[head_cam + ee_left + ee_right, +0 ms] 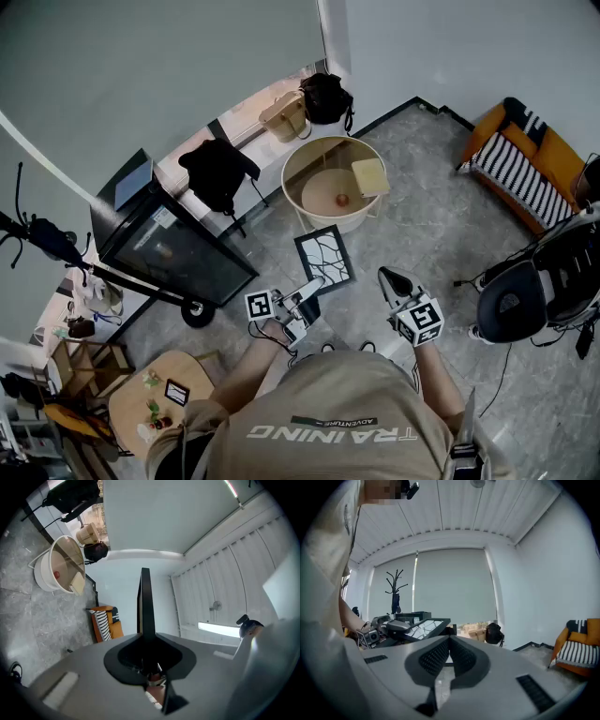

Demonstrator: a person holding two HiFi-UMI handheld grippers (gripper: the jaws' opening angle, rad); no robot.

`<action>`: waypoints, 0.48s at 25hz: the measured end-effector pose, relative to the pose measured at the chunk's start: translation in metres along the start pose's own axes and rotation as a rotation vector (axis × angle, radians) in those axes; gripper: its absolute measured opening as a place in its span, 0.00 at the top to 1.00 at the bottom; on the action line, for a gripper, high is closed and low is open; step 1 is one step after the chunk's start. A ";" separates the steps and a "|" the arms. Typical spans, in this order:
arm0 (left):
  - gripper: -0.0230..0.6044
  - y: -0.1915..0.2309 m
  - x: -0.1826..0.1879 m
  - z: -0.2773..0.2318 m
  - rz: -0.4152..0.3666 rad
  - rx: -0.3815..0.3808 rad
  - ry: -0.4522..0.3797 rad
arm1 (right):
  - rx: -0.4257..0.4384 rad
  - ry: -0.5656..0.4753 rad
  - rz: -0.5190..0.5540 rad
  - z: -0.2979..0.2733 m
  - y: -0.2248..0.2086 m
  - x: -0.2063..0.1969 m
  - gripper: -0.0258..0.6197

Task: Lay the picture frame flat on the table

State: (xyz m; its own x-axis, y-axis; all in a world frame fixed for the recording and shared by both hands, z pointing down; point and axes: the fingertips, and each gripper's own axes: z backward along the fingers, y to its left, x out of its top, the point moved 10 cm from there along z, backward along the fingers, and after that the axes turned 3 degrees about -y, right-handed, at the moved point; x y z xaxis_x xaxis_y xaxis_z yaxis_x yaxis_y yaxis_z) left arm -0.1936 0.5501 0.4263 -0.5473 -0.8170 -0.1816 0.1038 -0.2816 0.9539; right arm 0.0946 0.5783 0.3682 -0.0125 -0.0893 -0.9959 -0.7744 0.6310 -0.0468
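Note:
The picture frame point(325, 258), black with a white branching pattern, hangs in the air in front of me, above the grey floor. My left gripper point(312, 288) is shut on its near edge. In the left gripper view the frame point(144, 599) shows edge-on, rising straight up from between the jaws of the left gripper point(145, 641). My right gripper point(387, 276) is shut and empty, to the right of the frame and apart from it. In the right gripper view its jaws meet at the right gripper point(449, 641), and the frame point(423, 628) lies tilted at the left.
A round pale table point(296, 177) stands beyond the frame, bearing a yellowish pad point(369, 176) and a small red thing point(342, 199). A black cart point(173, 248) is at the left, an orange striped seat point(525, 164) and a black office chair point(534, 286) at the right.

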 end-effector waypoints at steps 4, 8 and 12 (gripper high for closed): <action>0.88 -0.001 0.010 -0.010 -0.001 -0.020 -0.006 | 0.006 -0.018 0.017 -0.016 -0.007 0.012 0.95; 0.88 0.004 0.013 -0.006 0.008 -0.013 -0.017 | 0.022 -0.007 0.023 -0.025 -0.006 0.011 0.95; 0.88 0.008 0.024 0.001 0.016 -0.003 -0.018 | 0.027 0.000 0.022 -0.035 -0.004 0.010 0.95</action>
State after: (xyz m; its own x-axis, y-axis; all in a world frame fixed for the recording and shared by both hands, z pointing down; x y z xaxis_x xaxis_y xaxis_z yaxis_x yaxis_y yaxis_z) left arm -0.2062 0.5288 0.4302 -0.5605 -0.8122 -0.1617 0.1154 -0.2699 0.9559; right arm 0.0760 0.5479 0.3616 -0.0296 -0.0755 -0.9967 -0.7564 0.6535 -0.0270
